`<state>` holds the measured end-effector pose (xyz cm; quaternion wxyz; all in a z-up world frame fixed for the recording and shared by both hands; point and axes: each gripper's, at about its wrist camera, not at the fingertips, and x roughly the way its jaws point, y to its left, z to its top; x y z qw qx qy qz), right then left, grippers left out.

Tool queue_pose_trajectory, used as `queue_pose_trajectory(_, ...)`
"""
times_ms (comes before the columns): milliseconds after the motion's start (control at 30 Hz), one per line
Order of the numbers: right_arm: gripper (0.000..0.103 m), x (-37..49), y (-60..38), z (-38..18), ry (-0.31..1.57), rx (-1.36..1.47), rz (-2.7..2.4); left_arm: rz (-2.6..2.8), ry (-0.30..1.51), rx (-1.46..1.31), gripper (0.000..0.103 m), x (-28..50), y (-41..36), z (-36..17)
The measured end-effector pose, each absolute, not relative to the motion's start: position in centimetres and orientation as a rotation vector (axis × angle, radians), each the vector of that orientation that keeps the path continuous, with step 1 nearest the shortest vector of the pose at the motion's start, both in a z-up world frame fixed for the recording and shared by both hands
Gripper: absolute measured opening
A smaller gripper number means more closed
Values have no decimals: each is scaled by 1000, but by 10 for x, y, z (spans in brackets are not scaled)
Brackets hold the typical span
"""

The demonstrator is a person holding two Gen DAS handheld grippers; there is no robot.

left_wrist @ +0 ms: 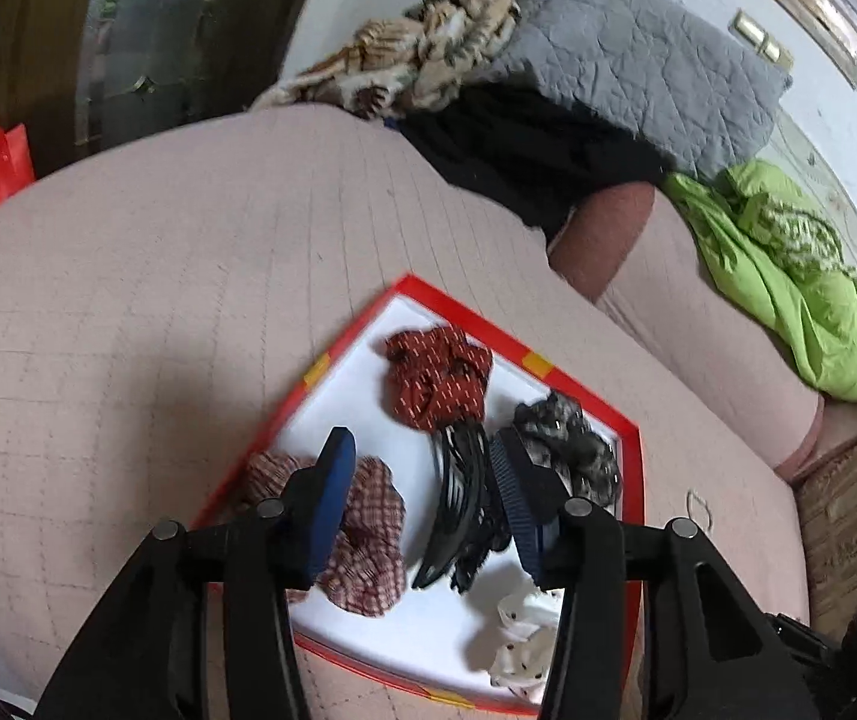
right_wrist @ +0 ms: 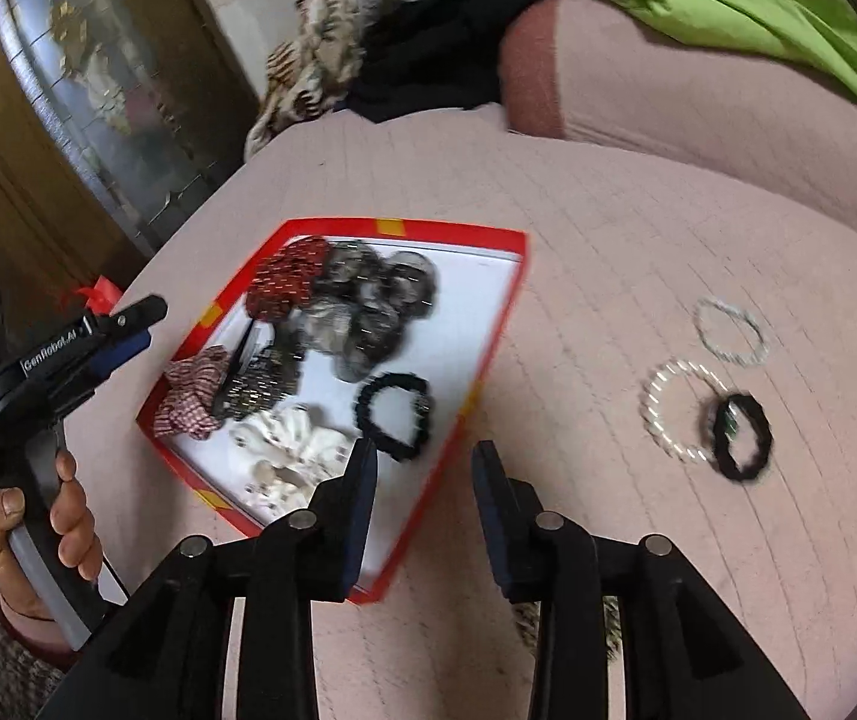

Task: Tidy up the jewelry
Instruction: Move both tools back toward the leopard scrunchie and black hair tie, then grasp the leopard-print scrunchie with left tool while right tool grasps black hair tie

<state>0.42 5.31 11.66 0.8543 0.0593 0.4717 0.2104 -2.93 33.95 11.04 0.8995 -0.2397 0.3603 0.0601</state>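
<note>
- The left gripper (right_wrist: 143, 324) hangs over the left edge of the red box (right_wrist: 491, 324), fingers spread, holding nothing.
- In the box lie scrunchies, a black hair claw (left_wrist: 458, 504) and a black hair tie (right_wrist: 393, 414).
- The right gripper (right_wrist: 425, 468) is spread and empty, near the box's right edge.
- Right of the box, on the pink bed cover (right_wrist: 608, 210), lie a clear bead bracelet (right_wrist: 677, 408), a black bracelet (right_wrist: 742, 437) touching it, and a white bracelet (right_wrist: 730, 331) farther back.

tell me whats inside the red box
Inside the red box: a red scrunchie, a plaid one, a white one, grey ones, a black hair claw, a black hair tie. Anything beneath them is hidden.
</note>
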Motion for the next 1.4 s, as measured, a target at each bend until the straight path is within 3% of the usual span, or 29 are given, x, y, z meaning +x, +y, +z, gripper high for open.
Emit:
queue_pose_trajectory(233,36,-21,-26,102,999,163,293,-21,769,-457,47,-28,299,111)
queue_pose_trajectory(600,37,-49,-104,74,1025,262,179,-384,799,-279,47,-72,164,126)
queue_pose_trajectory(967,37,-43,-129,67,1008,316,185,-433,963,-132,47,-75,75,81)
queue_pose_trajectory(1100,37,-19,-132,60,1018,336,190,-435,1000,-73,29,-70,71,64)
queue_pose_trajectory(1400,37,43,-115,52,1020,268,174,-422,1023,-23,28,-56,72,41)
